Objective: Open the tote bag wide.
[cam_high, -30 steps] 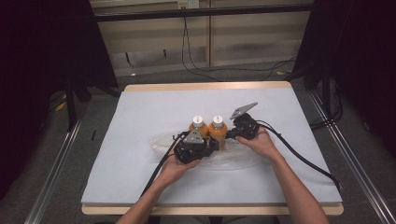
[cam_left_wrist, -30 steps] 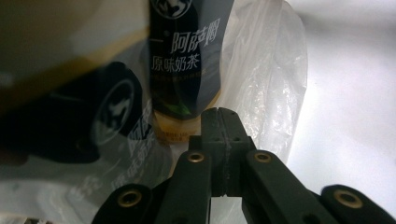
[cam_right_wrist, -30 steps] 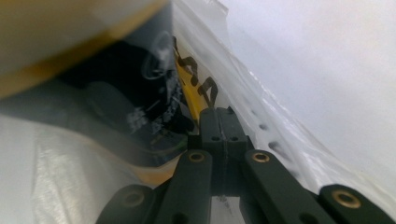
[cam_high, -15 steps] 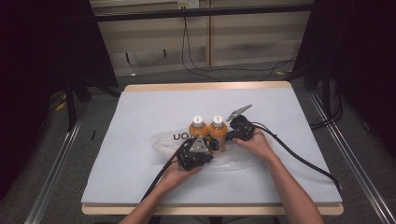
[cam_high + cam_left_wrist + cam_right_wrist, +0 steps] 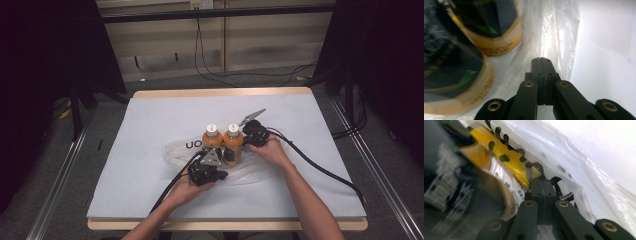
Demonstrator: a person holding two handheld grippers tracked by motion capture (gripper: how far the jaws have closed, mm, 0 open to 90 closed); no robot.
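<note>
Orange bottles (image 5: 222, 145) upright on plastic bag (image 5: 175, 150)

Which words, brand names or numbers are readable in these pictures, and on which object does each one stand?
"UO": dark letters on the clear plastic bag, cut off by the left bottle; only these show.
Labels of both bottles, left and right bottle: fine white print in the right gripper view, too blurred to read.
Dark rounded marks on the bag beside a yellow patch: partial, not readable.
</note>
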